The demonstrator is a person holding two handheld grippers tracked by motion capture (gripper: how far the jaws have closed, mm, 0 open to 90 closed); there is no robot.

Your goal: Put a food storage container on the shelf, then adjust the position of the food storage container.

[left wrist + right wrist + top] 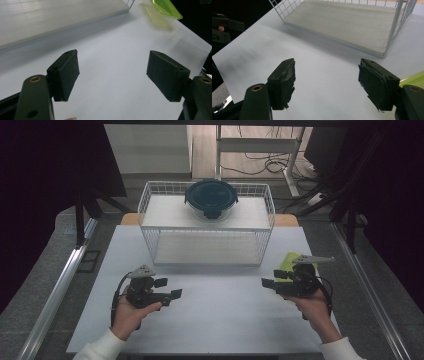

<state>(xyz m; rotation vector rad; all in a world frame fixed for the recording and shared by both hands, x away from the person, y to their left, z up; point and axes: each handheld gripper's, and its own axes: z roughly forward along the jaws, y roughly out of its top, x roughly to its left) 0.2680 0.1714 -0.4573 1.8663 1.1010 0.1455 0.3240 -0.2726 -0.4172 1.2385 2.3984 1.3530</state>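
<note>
Two hand-held grippers low over a white table, before any grasp. In the high view the left gripper (pixel 169 288) lies at lower left of the frame and the right gripper (pixel 270 282) at lower right, their tips turned toward each other across bare table (pixel 215 320). Each gripper view shows the two black pads standing wide apart with nothing between them: left gripper (pixel 113 75), right gripper (pixel 327 80).

The nearest object is a yellow-green container (pixel 291 261), just beside the right gripper at centre right of the high view; it appears again at the upper right of the left gripper view (pixel 163 8) and as a green edge at the right margin of the right gripper view (pixel 413 78). Judged from this, the step in hand is the approach. The next move probably calls for turning the right gripper toward the container and setting the open pads over its rim before closing.

A white wire rack (pixel 145 202) stands at the centre of the high view, with a round, dark-lidded glass container (pixel 211 197) on its upper shelf and a bare lower shelf (pixel 205 249).

The table surface is smooth, matt and white. Around it lie a grey floor, dark drapes at both sides, and a white desk frame (pixel 260 145) with cables at the upper centre.
</note>
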